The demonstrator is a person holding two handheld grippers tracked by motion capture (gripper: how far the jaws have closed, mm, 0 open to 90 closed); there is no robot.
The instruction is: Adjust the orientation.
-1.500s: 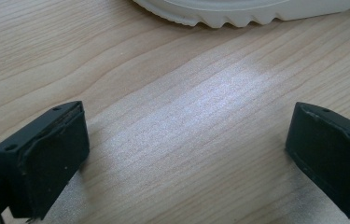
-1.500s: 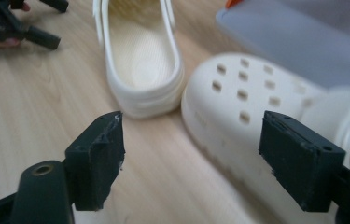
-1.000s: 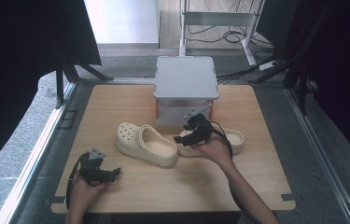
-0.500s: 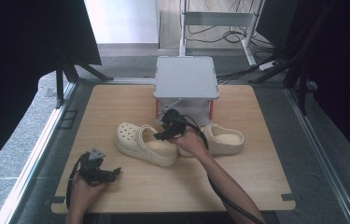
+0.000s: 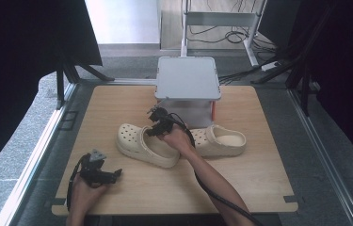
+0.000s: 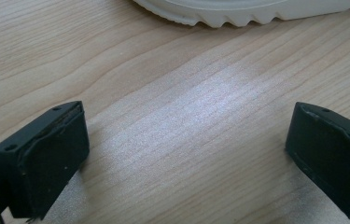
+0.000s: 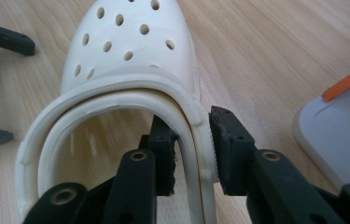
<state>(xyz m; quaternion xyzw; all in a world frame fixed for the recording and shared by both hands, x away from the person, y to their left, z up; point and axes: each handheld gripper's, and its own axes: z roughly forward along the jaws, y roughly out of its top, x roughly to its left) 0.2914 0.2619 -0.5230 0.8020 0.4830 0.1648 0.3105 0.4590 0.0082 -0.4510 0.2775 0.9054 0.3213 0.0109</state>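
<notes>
My right gripper (image 7: 191, 161) has swung over from the right-hand clog (image 5: 221, 140) and its jaws have just been closing onto the left clog's (image 5: 147, 145) side wall near table centre; I'd lift gently toward twelve o'clock, left gripper (image 6: 186, 158) gaping idle.

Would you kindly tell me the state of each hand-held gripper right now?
Left hand-held gripper: open, holding nothing.
Right hand-held gripper: just closed on the clog's side wall.

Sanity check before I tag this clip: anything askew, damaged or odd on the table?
Nothing damaged or spilled. The two clogs aren't paired: the left clog lies angled, the right clog lies sideways by the grey box. The right hand-held gripper pinches the left clog's collar; its jaws have just been closing.
</notes>
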